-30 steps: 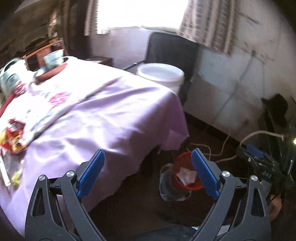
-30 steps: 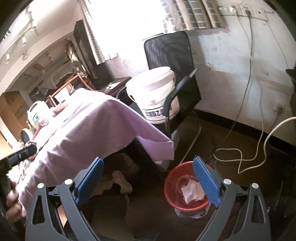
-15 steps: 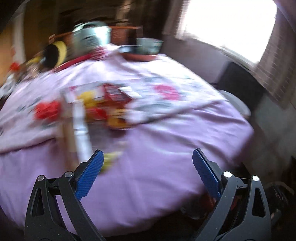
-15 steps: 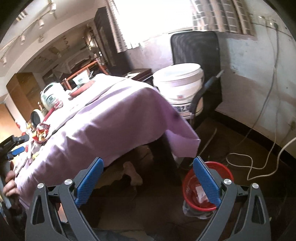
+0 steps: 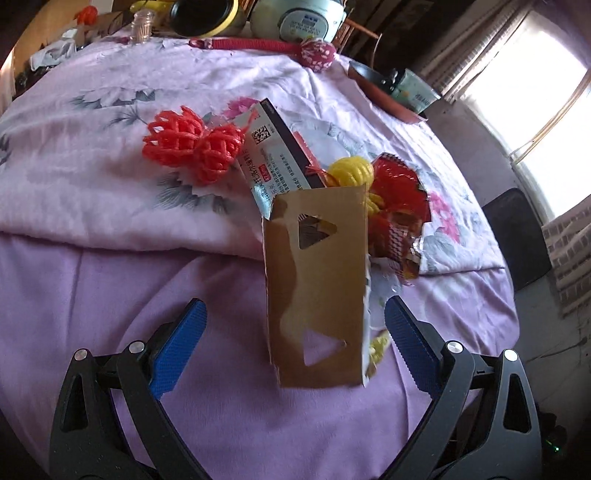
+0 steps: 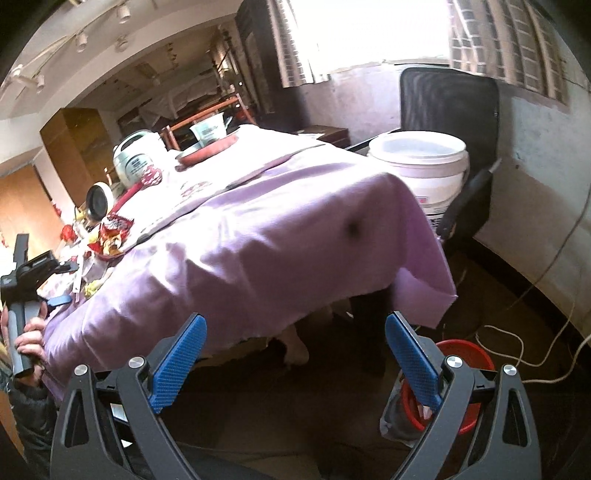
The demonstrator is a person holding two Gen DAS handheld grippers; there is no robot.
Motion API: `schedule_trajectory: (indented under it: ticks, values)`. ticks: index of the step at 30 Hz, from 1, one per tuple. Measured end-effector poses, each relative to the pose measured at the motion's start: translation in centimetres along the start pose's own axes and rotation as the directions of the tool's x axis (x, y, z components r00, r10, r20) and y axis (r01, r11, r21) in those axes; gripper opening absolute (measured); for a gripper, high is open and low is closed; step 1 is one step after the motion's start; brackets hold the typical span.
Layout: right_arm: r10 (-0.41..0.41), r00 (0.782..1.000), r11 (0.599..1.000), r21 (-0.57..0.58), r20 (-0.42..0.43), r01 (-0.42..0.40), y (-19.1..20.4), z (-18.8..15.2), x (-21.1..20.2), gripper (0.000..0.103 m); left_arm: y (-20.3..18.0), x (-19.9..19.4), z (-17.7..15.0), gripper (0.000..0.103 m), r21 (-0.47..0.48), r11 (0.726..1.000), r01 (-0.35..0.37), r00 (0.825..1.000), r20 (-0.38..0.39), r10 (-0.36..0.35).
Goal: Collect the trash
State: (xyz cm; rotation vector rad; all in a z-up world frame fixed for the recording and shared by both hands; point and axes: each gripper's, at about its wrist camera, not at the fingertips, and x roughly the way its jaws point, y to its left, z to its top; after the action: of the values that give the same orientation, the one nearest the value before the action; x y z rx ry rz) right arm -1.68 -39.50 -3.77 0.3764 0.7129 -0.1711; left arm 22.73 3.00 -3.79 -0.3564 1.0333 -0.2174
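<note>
In the left wrist view my left gripper (image 5: 293, 338) hangs open just above the purple tablecloth (image 5: 110, 295). A flattened brown cardboard sleeve (image 5: 317, 284) with triangular cut-outs lies between its blue pads, touching neither. Behind it are a printed box (image 5: 275, 158), red foam fruit nets (image 5: 192, 146), a yellow foam net (image 5: 351, 173) and a red snack wrapper (image 5: 400, 206). In the right wrist view my right gripper (image 6: 293, 354) is open and empty, low beside the table. The red trash basket (image 6: 461, 384) stands on the floor behind its right finger.
A rice cooker (image 5: 299, 18), a yellow-rimmed tin (image 5: 207, 16) and a bowl on a red dish (image 5: 402, 96) stand at the table's far side. A white bucket (image 6: 421, 166) sits on a black chair (image 6: 450, 99). Cables (image 6: 524, 332) trail over the floor.
My left gripper has swung from the floor basket up over the table and closer to the trash pile. The right gripper has drifted left, so the basket sits lower right.
</note>
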Motion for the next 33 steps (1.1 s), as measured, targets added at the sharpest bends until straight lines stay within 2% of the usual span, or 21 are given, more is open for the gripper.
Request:
schedule_trajectory:
  ticks: [4,6,8,10,14,18,20,21,26,30,33]
  values:
    - [0.011,1.000,1.000,-0.029,-0.007,-0.011,1.0,0.2,0.4,0.096,-0.5,0.7,0.8,0.089,-0.004,1.000,0.023,1.000,-0.004,-0.023]
    - [0.014,1.000,0.999,-0.044,-0.005,-0.014,1.4,0.2,0.4,0.096,-0.8,0.8,0.9,0.056,0.003,0.998,0.070,0.998,-0.012,-0.070]
    - [0.020,1.000,0.998,-0.065,0.000,-0.020,2.1,0.3,0.4,0.096,-1.0,0.4,0.7,0.056,0.022,0.996,0.081,0.997,-0.004,-0.081]
    - [0.034,0.999,0.996,-0.088,0.007,-0.033,3.0,0.6,0.4,0.096,-0.9,-0.6,0.5,0.056,0.035,0.998,0.056,0.998,0.035,-0.057]
    - [0.102,0.995,0.984,-0.147,-0.005,-0.102,6.1,1.1,1.0,0.096,0.6,-3.5,0.2,0.056,0.031,0.999,0.039,0.994,0.104,-0.042]
    - [0.203,0.978,0.954,-0.219,-0.039,-0.207,10.6,1.8,2.3,0.095,2.5,-5.1,0.1,0.056,0.026,0.996,-0.083,0.985,0.156,0.078]
    - [0.255,0.965,0.931,-0.257,-0.055,-0.260,13.1,1.9,2.8,0.092,3.5,-4.7,-0.2,0.056,0.027,0.989,-0.146,0.978,0.152,0.140]
    - [0.278,0.958,0.916,-0.281,-0.065,-0.285,14.6,1.9,3.2,0.091,3.8,-4.5,-0.4,0.056,0.028,0.988,-0.155,0.978,0.144,0.149]
    - [0.354,0.925,0.851,-0.362,-0.141,-0.381,20.8,1.9,5.0,0.075,5.8,-3.0,-0.7,0.057,0.009,0.992,-0.127,0.987,0.096,0.125]
    - [0.378,0.907,0.808,-0.413,-0.183,-0.420,25.3,1.8,6.4,0.073,5.8,-2.8,-1.0,0.058,0.020,0.992,-0.125,0.985,0.120,0.122]
    - [0.367,0.908,0.786,-0.455,-0.203,-0.419,28.2,1.4,7.7,0.073,5.4,-2.7,-1.5,0.057,0.039,0.987,-0.153,0.979,0.143,0.146]
